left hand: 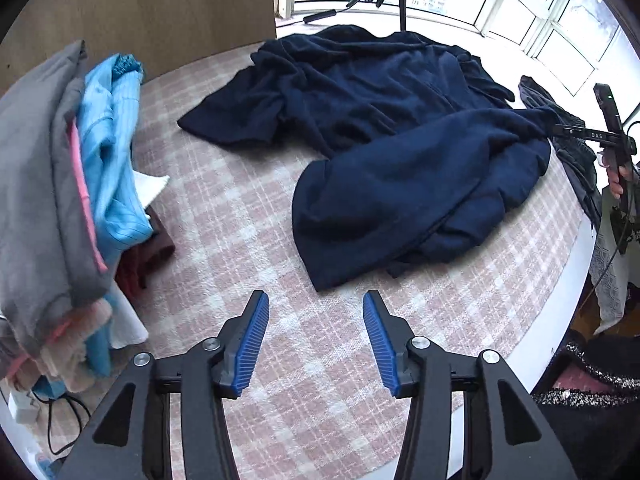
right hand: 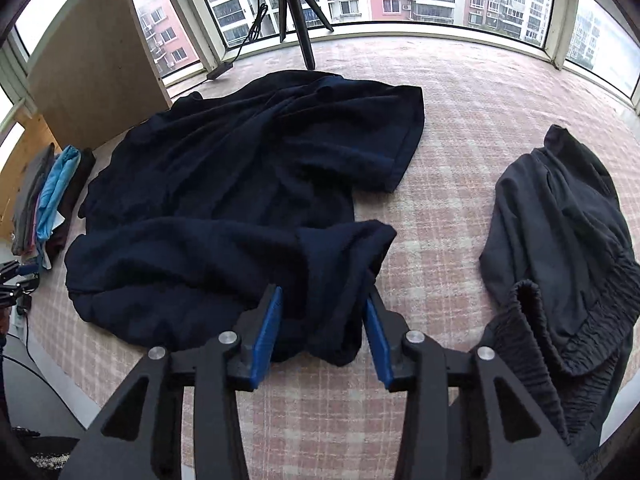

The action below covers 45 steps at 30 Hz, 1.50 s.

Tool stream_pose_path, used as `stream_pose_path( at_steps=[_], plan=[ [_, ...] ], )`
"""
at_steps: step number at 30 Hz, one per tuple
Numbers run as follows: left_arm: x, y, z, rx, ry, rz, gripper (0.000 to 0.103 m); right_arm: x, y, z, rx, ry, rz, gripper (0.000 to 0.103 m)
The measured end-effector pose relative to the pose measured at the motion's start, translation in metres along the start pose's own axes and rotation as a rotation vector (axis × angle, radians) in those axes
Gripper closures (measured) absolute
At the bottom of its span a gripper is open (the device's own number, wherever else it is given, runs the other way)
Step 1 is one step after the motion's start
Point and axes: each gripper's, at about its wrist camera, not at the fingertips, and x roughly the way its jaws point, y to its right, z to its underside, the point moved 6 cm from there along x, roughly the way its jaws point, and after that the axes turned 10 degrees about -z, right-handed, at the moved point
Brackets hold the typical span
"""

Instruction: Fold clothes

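A navy garment [left hand: 400, 152] lies crumpled and partly doubled over on the pink plaid cloth [left hand: 248, 232]. My left gripper [left hand: 315, 296] hovers open above bare cloth just short of the garment's near edge, with nothing between its blue pads [left hand: 252, 344]. In the right wrist view a bunched fold of the navy garment [right hand: 224, 184] sits between the parted jaws of my right gripper [right hand: 323, 290]; the pads [right hand: 266, 328] flank the fabric without visibly squeezing it. From the left wrist view the right gripper [left hand: 560, 130] is at the garment's far right corner.
A stack of folded clothes [left hand: 60, 200] in grey, light blue and pink stands at the left by a wooden panel [left hand: 140, 12]. A dark grey garment [right hand: 560, 240] lies crumpled at the right. A black tripod [right hand: 296, 12] stands by the windows. The table edge [left hand: 560, 300] runs near right.
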Motion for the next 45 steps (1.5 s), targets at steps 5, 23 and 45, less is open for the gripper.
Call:
stream_pose_path(
  at_steps=[5, 23, 45],
  plan=[
    [0.033, 0.013, -0.013, -0.013, -0.021, 0.006, 0.056, -0.001, 0.003, 0.020, 0.010, -0.013, 0.020, 0.063],
    [-0.024, 0.029, -0.010, -0.130, 0.090, 0.066, 0.099, 0.013, 0.040, -0.002, -0.065, 0.040, 0.033, 0.046],
    [-0.106, 0.047, 0.052, -0.328, 0.070, -0.025, 0.100, -0.138, 0.016, 0.068, 0.007, 0.054, -0.425, 0.097]
  ],
)
